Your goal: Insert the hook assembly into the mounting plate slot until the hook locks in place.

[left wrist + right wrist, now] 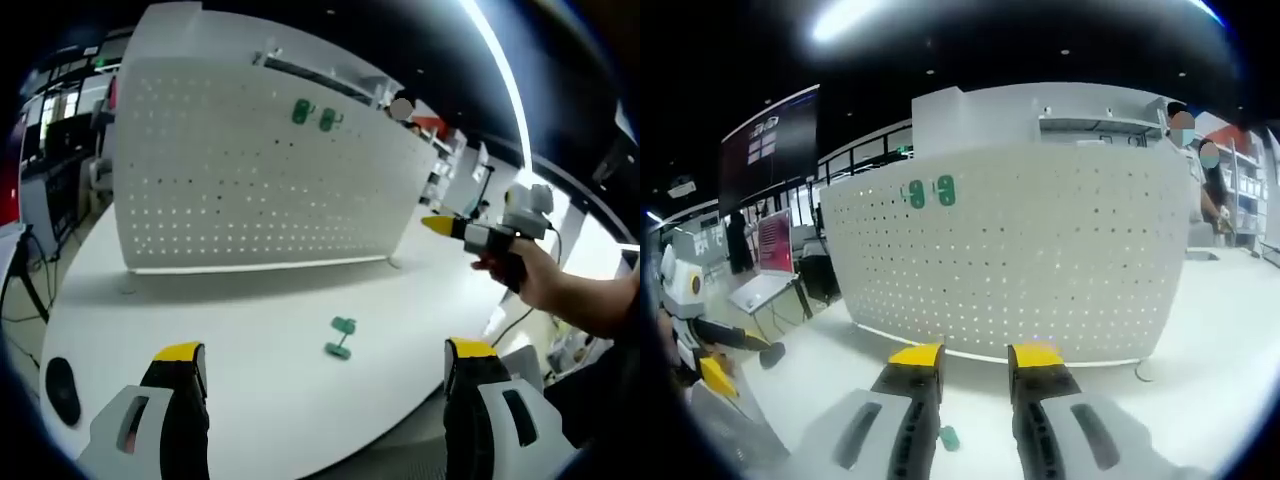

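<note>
A white perforated mounting plate [260,170] is seen standing upright on the white worktop [250,330]. Two green hooks [316,115] are already seated high on the plate, near its top edge. A third green hook assembly [341,338] is found lying loose on the worktop in front of the plate, well apart from its foot.

The left hand-held gripper [325,375] is held open, its yellow-tipped jaws spread wide with nothing between them; the loose hook lies just ahead of the gap, untouched. The right hand-held gripper [975,360] is also empty, its jaws parted by a narrow gap and aimed at the lower half of the plate. In the left gripper view it is seen held off the plate's right end.

The task is judged to be at its start for this hook: it has not been picked up, and grasping, carrying to a slot and pressing until locked are all left to do.
</note>
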